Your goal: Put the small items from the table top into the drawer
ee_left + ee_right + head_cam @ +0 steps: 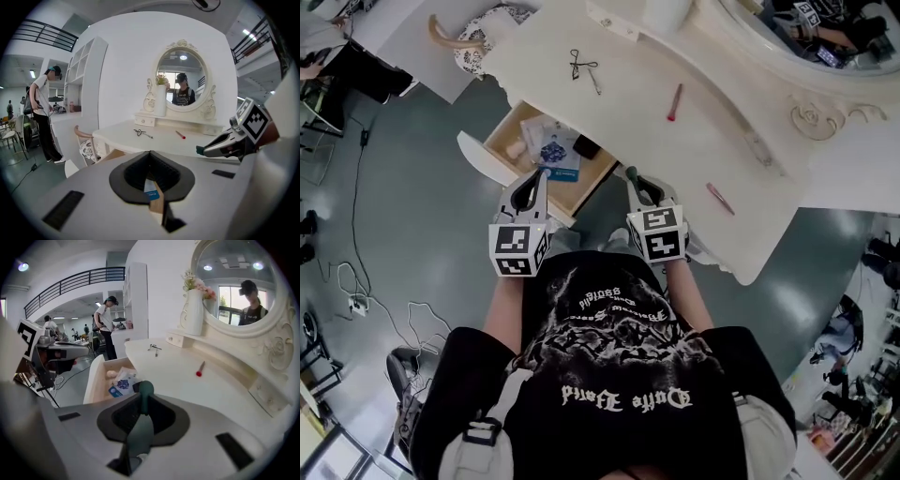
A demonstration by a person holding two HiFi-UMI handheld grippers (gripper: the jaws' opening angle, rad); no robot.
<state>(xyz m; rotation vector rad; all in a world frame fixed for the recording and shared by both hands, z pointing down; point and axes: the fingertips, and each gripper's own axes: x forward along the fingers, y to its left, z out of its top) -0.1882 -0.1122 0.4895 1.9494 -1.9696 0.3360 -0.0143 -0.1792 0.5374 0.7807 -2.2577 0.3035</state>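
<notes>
So far, only part of the job looks done. The drawer (504, 131) is pulled open at about 11 o'clock from the person's two claws. A few things already lie in it: a blue and white packet (553, 150), a small black thing (586, 147) and a pale round lump (516, 147).

But the white table top (544, 47) is not clean yet. Up at 12 o'clock sits a little metal tool with two loops (583, 67); it looks like an eyelash curler. Near it, at 1 o'clock, lies a thin stick with a red end (674, 101). Far over at 2 o'clock there is a pale thin stick (759, 150), which is hard to make out. Closer to the table's edge, at 3 o'clock, lies a skinny pink thing (719, 198), too small to name. All four lie flat and well apart from each other. They look thin and light, so they may be tricky to pinch.

The left claw (540, 178) has its tips together and holds nothing. The right claw (633, 176), with its green tips, is pressed together too, and it is empty. Both hang low by the person's tummy, near the drawer and away from the things on the table.
</notes>
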